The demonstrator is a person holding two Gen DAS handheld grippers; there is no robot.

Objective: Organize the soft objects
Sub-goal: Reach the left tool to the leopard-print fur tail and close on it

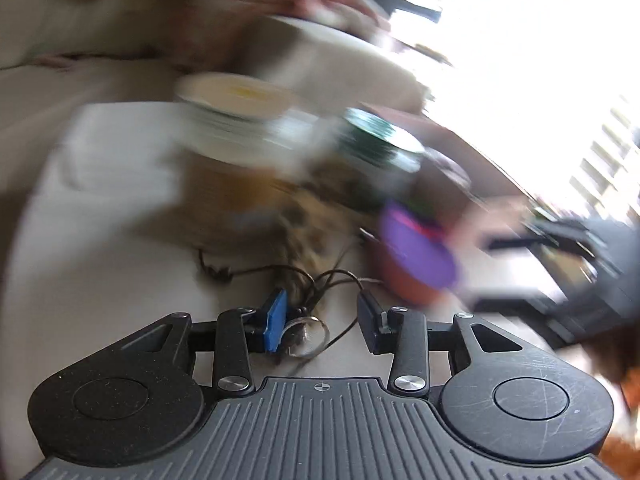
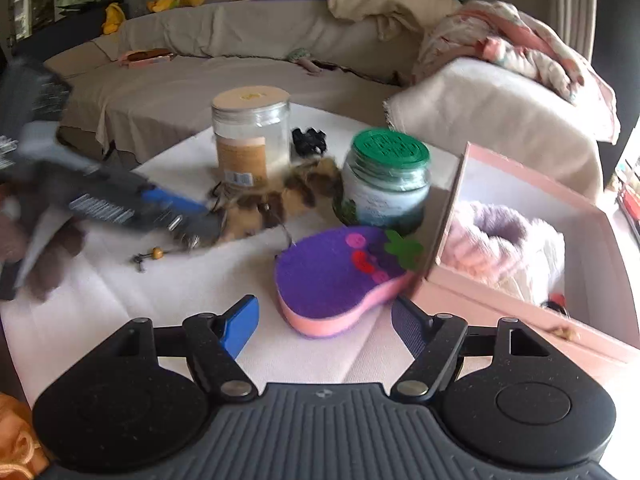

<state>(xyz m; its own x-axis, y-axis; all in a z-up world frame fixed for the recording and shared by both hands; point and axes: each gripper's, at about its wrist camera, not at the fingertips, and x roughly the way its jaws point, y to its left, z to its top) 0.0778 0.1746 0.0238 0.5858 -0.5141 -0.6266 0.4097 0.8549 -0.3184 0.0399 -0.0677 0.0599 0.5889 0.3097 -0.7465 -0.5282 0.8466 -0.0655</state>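
Observation:
A tan and brown furry soft item [image 2: 280, 196] with thin cords and a metal ring lies on the white table cover, between two jars. My left gripper [image 1: 322, 322] is open right at its ring [image 1: 306, 334] and cords [image 1: 320, 280]; that view is blurred. In the right wrist view the left gripper [image 2: 188, 216] reaches the furry item from the left. A purple and pink felt eggplant [image 2: 340, 276] lies by a pink box [image 2: 532, 312] holding fluffy purple and pink items [image 2: 500, 240]. My right gripper [image 2: 324, 328] is open and empty, just short of the eggplant [image 1: 416, 248].
A clear jar with a beige lid [image 2: 251, 136] and a jar with a green lid [image 2: 386, 184] stand behind the soft items. A black clip [image 2: 309, 140] lies further back. A beige sofa [image 2: 240, 60] with blankets and cushions is behind the table.

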